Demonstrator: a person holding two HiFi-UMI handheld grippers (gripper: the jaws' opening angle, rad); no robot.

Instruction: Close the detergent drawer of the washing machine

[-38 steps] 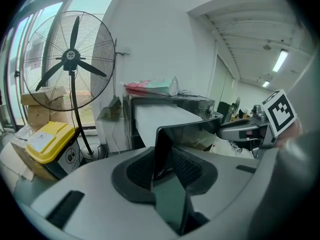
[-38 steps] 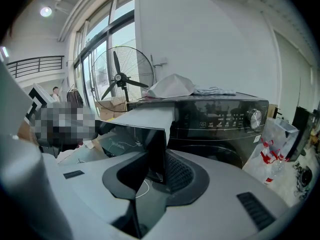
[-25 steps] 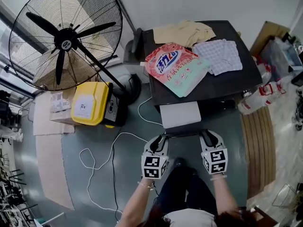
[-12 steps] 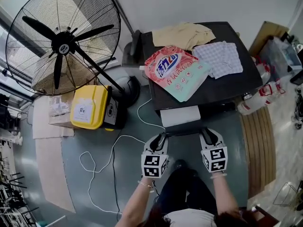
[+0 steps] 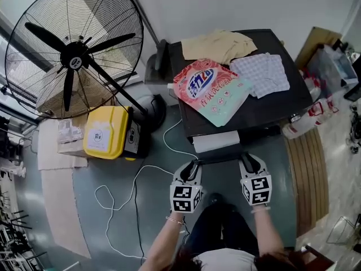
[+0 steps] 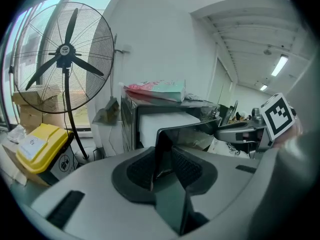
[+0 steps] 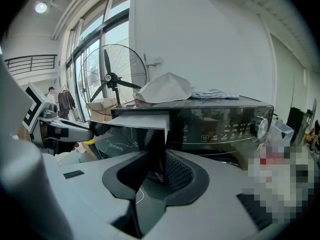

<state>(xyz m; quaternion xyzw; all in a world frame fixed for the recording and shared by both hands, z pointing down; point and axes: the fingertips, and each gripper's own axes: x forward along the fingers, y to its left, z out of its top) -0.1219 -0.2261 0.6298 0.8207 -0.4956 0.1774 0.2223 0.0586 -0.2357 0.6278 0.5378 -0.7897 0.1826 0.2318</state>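
The washing machine (image 5: 265,109) has a dark top, and its white detergent drawer (image 5: 217,141) sticks out a short way from the front. The drawer's dark glossy front panel (image 5: 220,158) runs between my two grippers. My left gripper (image 5: 194,164) is shut on the panel's left end (image 6: 187,131), which stands between the pads (image 6: 187,166). My right gripper (image 5: 243,158) is shut on the right end (image 7: 130,136). In the right gripper view the control panel (image 7: 220,126) with its knob lies just behind the drawer.
A pink detergent bag (image 5: 211,89), a beige cloth (image 5: 217,44) and a checked cloth (image 5: 260,72) lie on the machine's top. A big standing fan (image 5: 73,49) and a yellow box (image 5: 104,131) are to the left. A white cable (image 5: 130,191) loops on the floor.
The drawer has slid further into the machine, so less of its white body shows. Both grippers have moved toward the machine with the front panel in their grip.
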